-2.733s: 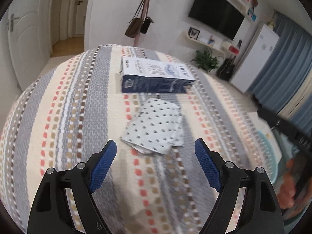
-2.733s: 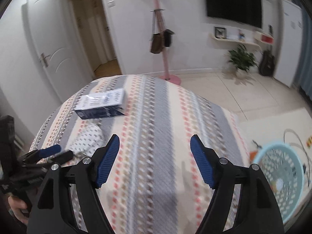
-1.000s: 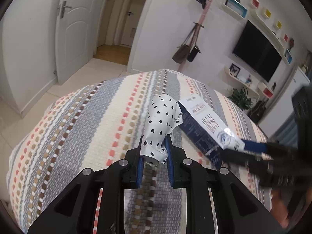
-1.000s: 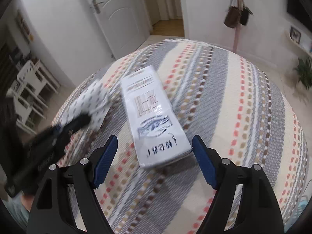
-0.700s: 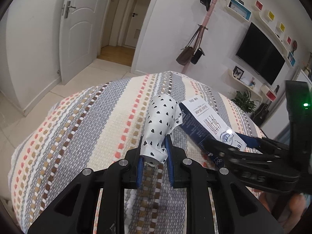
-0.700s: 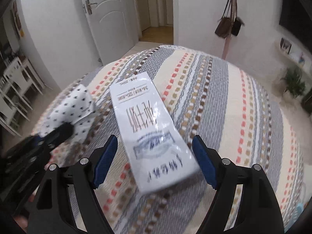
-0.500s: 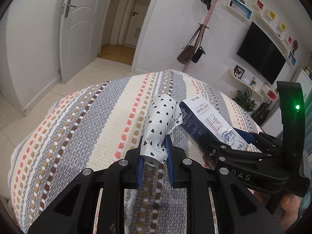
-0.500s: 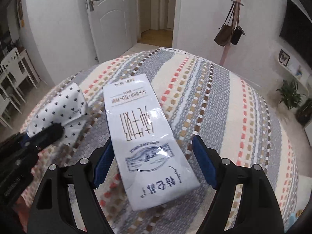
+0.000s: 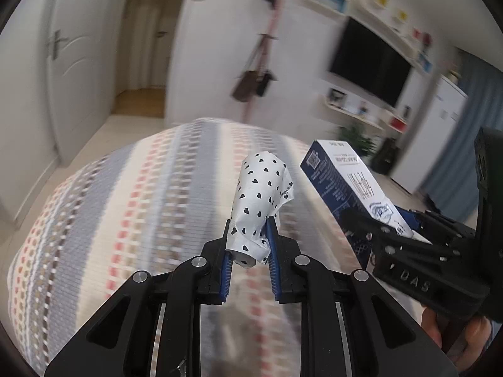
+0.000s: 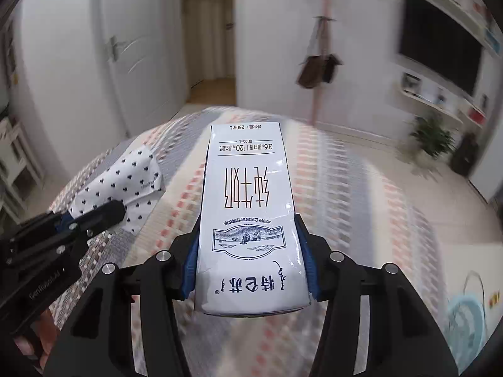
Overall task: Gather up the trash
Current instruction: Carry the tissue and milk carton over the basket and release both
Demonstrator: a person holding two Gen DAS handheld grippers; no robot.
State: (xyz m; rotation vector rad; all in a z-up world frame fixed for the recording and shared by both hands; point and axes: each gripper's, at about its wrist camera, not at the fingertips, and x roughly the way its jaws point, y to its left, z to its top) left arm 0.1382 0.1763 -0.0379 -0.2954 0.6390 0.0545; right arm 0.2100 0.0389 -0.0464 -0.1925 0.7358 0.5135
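Gripping a crumpled heart-print wrapper [image 9: 258, 201], the left gripper [image 9: 248, 251] has both blue pads pressed against it, and the wrapper stands up from the jaws above the striped bed cover [image 9: 125, 220]. Jaws of the right gripper [image 10: 250, 251] are closing on a white and blue milk carton [image 10: 248, 207], which lies lengthwise between the pads, both touching its sides. A pale blue basket [image 10: 465, 314] sits on the floor at lower right.
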